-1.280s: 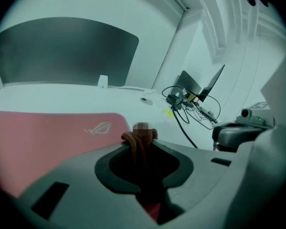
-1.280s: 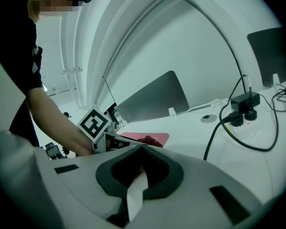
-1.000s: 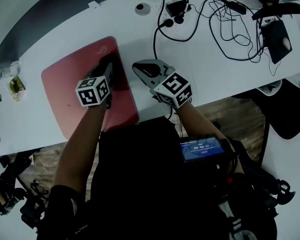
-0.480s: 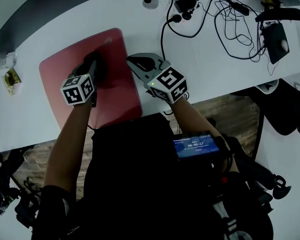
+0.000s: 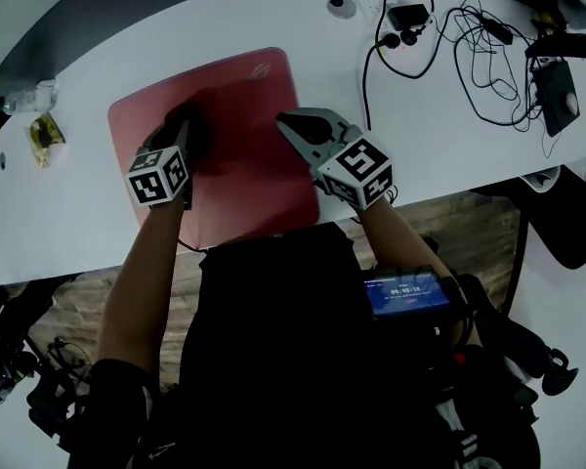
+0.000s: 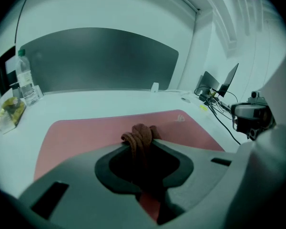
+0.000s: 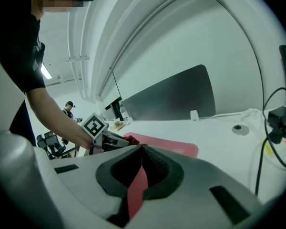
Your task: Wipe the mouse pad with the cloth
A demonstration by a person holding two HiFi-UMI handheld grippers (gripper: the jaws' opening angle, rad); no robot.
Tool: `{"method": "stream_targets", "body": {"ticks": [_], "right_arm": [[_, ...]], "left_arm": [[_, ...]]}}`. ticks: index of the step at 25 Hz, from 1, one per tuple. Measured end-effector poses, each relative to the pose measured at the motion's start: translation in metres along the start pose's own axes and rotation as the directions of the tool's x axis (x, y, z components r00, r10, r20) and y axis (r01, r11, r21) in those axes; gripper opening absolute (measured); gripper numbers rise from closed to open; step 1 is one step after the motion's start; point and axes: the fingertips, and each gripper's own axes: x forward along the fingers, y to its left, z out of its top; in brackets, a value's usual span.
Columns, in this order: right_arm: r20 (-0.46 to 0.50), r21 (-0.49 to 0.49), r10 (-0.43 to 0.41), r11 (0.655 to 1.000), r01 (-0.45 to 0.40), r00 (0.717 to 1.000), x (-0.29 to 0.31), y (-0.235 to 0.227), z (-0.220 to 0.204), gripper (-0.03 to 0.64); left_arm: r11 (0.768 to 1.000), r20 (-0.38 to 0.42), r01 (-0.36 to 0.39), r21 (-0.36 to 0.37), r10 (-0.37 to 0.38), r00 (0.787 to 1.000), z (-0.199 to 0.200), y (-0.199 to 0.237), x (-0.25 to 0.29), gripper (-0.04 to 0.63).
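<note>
The red mouse pad (image 5: 236, 154) lies flat on the white table (image 5: 98, 233). My left gripper (image 5: 188, 125) stands over the pad's left-middle part, shut on a bunched dark reddish-brown cloth (image 6: 140, 136) that presses on the mouse pad (image 6: 81, 132). In the head view the cloth (image 5: 197, 131) is a dark lump under the jaws. My right gripper (image 5: 291, 123) is shut, and its tips rest at the pad's right edge. In the right gripper view the right gripper (image 7: 142, 149) has its jaws closed, with the red mouse pad (image 7: 171, 148) beyond and showing through the gap.
Tangled black cables (image 5: 469, 47) and a power adapter (image 5: 410, 16) lie at the back right. A black device (image 5: 557, 84) sits far right. A water bottle (image 6: 25, 82) and a snack wrapper (image 5: 44, 137) are at the left. The table's front edge runs just below the pad.
My left gripper has slid the cloth leftwards over the pad, from near its right side to its left-middle. The right gripper stays at the pad's right edge.
</note>
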Motion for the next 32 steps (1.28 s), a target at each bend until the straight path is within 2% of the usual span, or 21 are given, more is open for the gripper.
{"method": "stream_targets", "body": {"ticks": [9,21,32], "right_arm": [[0.0,-0.001,-0.016,1.0,0.016,1.0,0.015,0.026,-0.001,0.026],[-0.002,-0.015,-0.025,1.0,0.025,1.0,0.029,0.05,0.002,0.026],[0.004,-0.015,-0.045,0.999,0.045,0.999,0.04,0.065,0.001,0.026]], "left_arm": [[0.996,0.01,-0.084,-0.016,0.084,0.996,-0.014,0.072,-0.029,0.084],[0.981,0.009,-0.193,-0.036,0.193,0.981,-0.03,0.15,-0.063,0.084],[0.97,0.018,-0.238,-0.057,0.239,0.971,-0.041,0.192,-0.083,0.084]]}}
